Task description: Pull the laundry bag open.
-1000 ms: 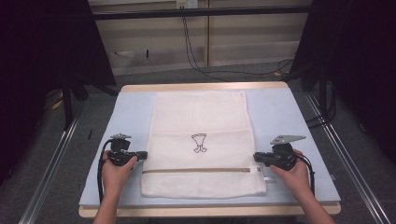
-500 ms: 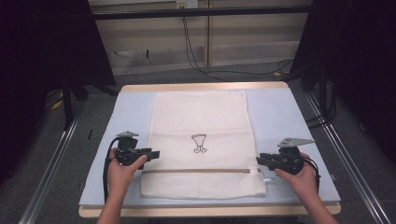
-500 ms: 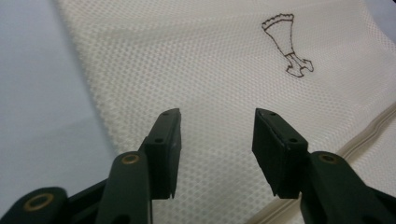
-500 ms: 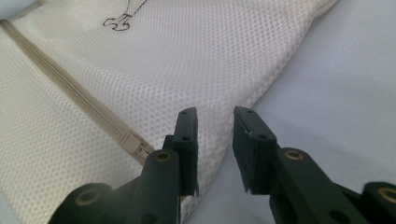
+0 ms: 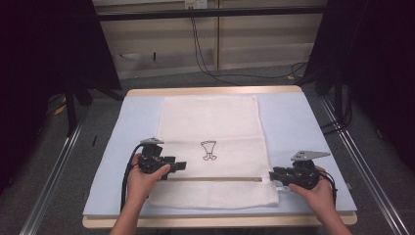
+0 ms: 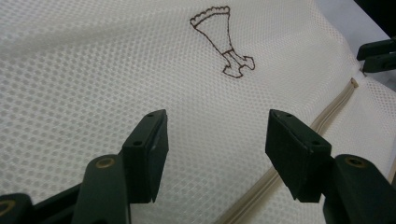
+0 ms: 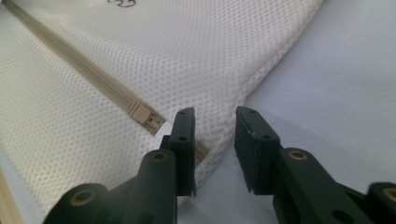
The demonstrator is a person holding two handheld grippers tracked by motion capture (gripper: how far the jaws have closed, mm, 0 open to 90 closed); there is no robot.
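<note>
My left gripper (image 5: 180, 166) hovered with its jaws spread wide over the cream mesh laundry bag (image 5: 210, 127), gripping nothing; in the left gripper view the mesh (image 6: 116, 70) ran beneath and ahead of both pads, and the brown embroidered emblem (image 6: 223, 39) sat farther on, ahead of the gap between them. The beige zipper (image 6: 327, 112) passed just under my right-hand jaw there and ran off toward my other tool. My right gripper (image 5: 274, 175) waited at the bag's right edge with its jaws a little apart, clamped on nothing. In the right gripper view the zipper pull (image 7: 145, 117) lay just left of my left-hand jaw, near it but not between the pads, while the bag's rounded edge (image 7: 261, 79) came down into the gap and the pale blue table cover (image 7: 341, 70) spread to the right. From the high view, the bag lay flat across the middle of the table (image 5: 303, 117), stretched between my two tools, the zipper line joining them.
</note>
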